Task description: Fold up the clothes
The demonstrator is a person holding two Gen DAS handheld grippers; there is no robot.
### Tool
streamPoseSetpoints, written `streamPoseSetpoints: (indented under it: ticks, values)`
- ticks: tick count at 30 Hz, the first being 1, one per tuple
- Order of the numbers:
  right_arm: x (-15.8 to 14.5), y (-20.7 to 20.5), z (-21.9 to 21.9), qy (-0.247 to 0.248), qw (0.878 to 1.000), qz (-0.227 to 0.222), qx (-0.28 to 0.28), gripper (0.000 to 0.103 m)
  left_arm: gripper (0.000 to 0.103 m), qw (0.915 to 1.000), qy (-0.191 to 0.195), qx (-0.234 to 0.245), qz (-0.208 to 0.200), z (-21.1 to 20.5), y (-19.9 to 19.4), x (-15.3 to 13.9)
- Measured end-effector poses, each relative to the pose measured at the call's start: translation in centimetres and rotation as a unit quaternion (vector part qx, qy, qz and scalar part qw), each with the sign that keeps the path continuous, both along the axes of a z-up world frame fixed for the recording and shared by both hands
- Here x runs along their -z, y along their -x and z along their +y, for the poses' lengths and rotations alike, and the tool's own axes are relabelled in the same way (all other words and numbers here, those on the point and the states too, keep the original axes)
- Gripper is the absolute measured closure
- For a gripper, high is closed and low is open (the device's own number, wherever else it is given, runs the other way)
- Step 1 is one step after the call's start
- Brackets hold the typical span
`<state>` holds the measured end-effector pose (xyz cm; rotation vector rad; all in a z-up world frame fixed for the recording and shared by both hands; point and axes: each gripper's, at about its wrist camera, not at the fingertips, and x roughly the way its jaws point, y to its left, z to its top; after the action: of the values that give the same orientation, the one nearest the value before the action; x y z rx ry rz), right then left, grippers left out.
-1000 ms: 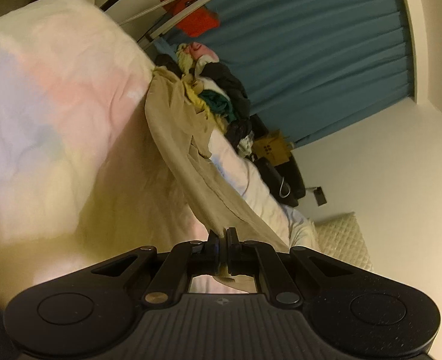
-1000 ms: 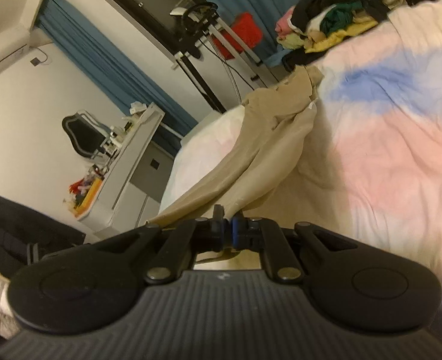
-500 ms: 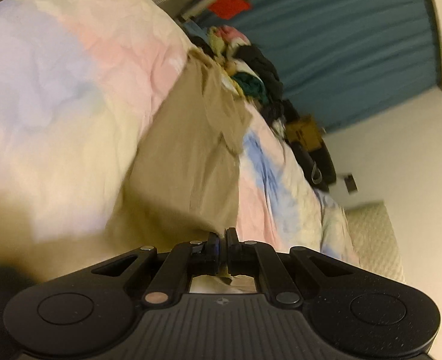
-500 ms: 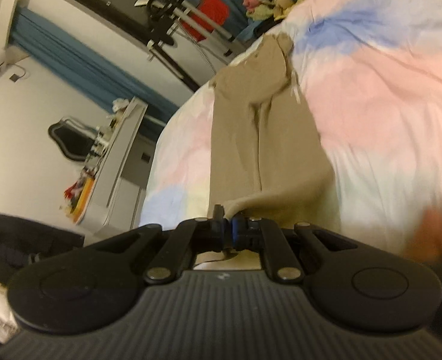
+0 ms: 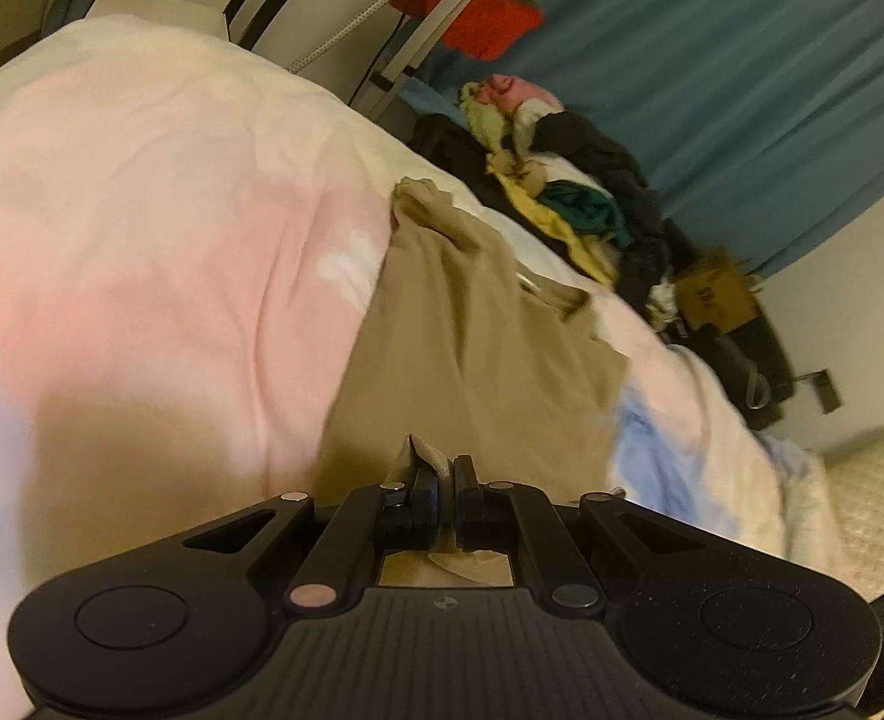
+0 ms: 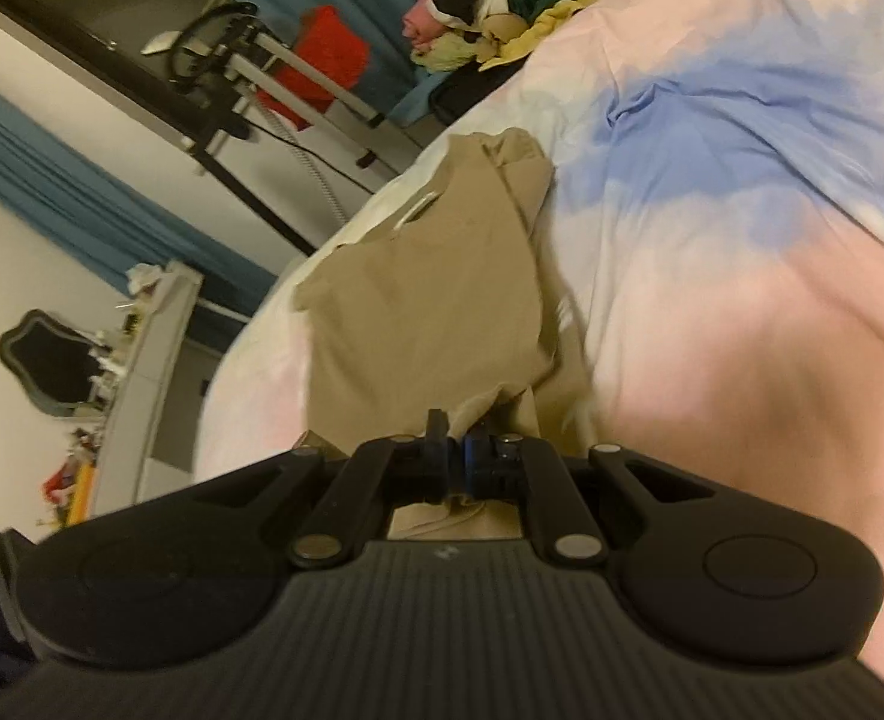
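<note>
A tan garment (image 5: pixel 472 354) lies stretched out on the pastel bedcover (image 5: pixel 172 240), running from my grippers toward the far end of the bed. My left gripper (image 5: pixel 444 474) is shut on the garment's near edge, a fold of tan cloth pinched between its pads. In the right wrist view the same tan garment (image 6: pixel 418 312) lies flat, and my right gripper (image 6: pixel 454 450) is shut on another part of its near edge. Both grippers are low, close over the bedcover (image 6: pixel 712 276).
A heap of mixed clothes (image 5: pixel 562 180) sits at the bed's far end, with blue curtains (image 5: pixel 712 90) behind. A metal rack with a red item (image 6: pixel 322 66) stands beyond the bed. A white desk (image 6: pixel 136 372) is at the left of the right wrist view.
Both grippers swept toward me and downward with the garment held. The tan cloth, hanging in a narrow strip a second ago, now lies spread flat on the bedcover.
</note>
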<state>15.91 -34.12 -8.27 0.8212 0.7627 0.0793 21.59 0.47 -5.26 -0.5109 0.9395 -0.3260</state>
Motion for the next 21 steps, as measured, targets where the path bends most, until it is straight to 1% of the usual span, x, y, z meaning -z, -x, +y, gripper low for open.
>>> streamPoseSetpoints:
  ticks: [3,6,8,10,11,12,13,14,15,16,17,18,19,20,21]
  values:
    - [2.1,-2.7,-0.7,-0.001,1.0,0.005,-0.002,0.095,0.098,0.9992,-0.035,0.012,-0.013,-1.1,-2.7,2.0]
    - [3.8,-4.3,-0.8,0.006,1.0,0.014,-0.009,0.095,0.098,0.9984,-0.052,0.02,-0.009,-1.7,-4.3,3.7]
    - [4.5,-4.8,-0.7,0.013,1.0,0.019,-0.014,0.095,0.097,0.9976,-0.061,0.028,-0.015,-1.8,-4.4,4.3]
    - [4.9,-4.9,-0.5,0.02,0.999,0.023,-0.02,0.094,0.095,0.9956,-0.077,0.04,-0.034,-2.1,-3.8,4.0]
    - [4.5,-4.7,-0.4,0.026,0.999,0.021,-0.021,0.093,0.092,0.9943,-0.085,0.046,-0.045,-2.4,-3.5,3.8]
    - [4.1,-4.5,-0.3,0.031,0.999,0.019,-0.022,0.093,0.079,0.993,-0.092,0.049,-0.055,-2.5,-3.0,3.3]
    - [3.7,-4.3,-0.2,0.037,0.999,0.017,-0.023,0.091,0.063,0.9917,-0.098,0.051,-0.066,-2.7,-2.3,2.8]
    - [3.3,-4.0,-0.1,0.043,0.999,0.014,-0.024,0.083,0.056,0.9902,-0.104,0.053,-0.077,-2.9,-1.6,2.2]
    - [2.6,-3.6,0.3,0.058,0.998,0.009,-0.025,0.063,0.043,0.9885,-0.111,0.054,-0.088,-3.0,-0.8,1.5]
    - [1.8,-2.7,0.6,0.07,0.997,-0.005,-0.027,0.048,0.031,0.9864,-0.117,0.056,-0.101,-3.2,0.2,0.7]
    - [0.9,-1.9,1.0,0.081,0.996,-0.02,-0.029,0.019,0.025,0.9841,-0.122,0.059,-0.114,-3.4,1.2,-0.1]
    - [0.1,-0.9,1.2,0.086,0.995,-0.037,-0.028,0.012,0.015,0.9816,-0.128,0.062,-0.128,-3.5,2.3,-0.9]
    - [-0.7,0.2,1.5,0.091,0.994,-0.055,-0.028,0.014,0.01,0.979,-0.133,0.067,-0.14,-3.7,3.4,-1.7]
    - [-1.6,1.1,1.8,0.097,0.993,-0.066,-0.031,0.014,0.008,0.9768,-0.137,0.07,-0.149,-3.8,4.6,-2.4]
    - [-2.4,2.2,2.2,0.104,0.991,-0.078,-0.031,0.014,0.003,0.9748,-0.142,0.071,-0.156,-4.0,5.7,-3.1]
